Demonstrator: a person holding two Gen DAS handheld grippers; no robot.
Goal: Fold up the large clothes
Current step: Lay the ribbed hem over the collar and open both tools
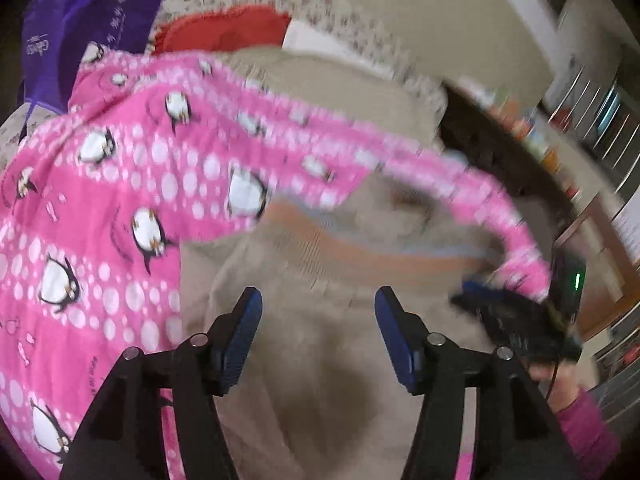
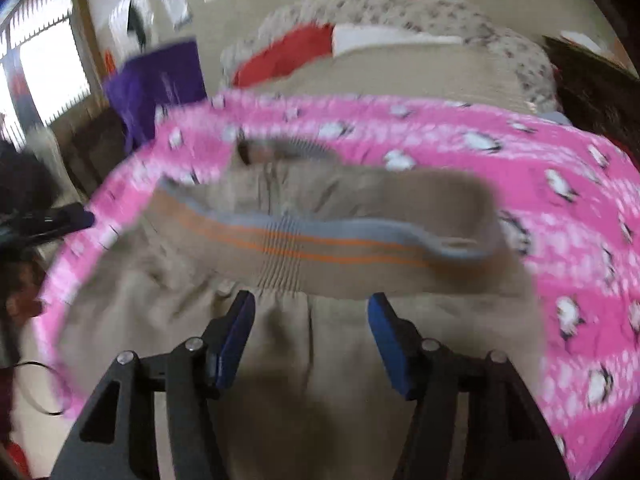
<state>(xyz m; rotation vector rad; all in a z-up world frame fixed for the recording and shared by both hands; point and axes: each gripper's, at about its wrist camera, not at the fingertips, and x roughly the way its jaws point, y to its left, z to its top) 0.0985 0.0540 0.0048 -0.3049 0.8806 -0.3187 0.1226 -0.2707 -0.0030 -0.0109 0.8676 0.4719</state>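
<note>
A beige garment (image 1: 320, 320) with a grey and orange striped waistband (image 2: 304, 244) lies spread on the bed. A pink blanket with penguins (image 1: 120, 184) lies around it, also in the right wrist view (image 2: 560, 208). My left gripper (image 1: 318, 300) is open and empty just above the beige cloth. My right gripper (image 2: 311, 304) is open and empty, its fingertips just short of the waistband. In the left wrist view the right gripper (image 1: 480, 300) shows at the right edge by a strip of pink cloth. In the right wrist view the left gripper (image 2: 76, 214) shows at the left edge.
A red cloth (image 1: 224, 30) and a white cloth (image 2: 384, 38) lie at the bed's far end on a floral cover (image 2: 440, 8). A purple bag (image 1: 92, 12) stands at the far left. Shelves and furniture (image 1: 580, 120) stand to the right.
</note>
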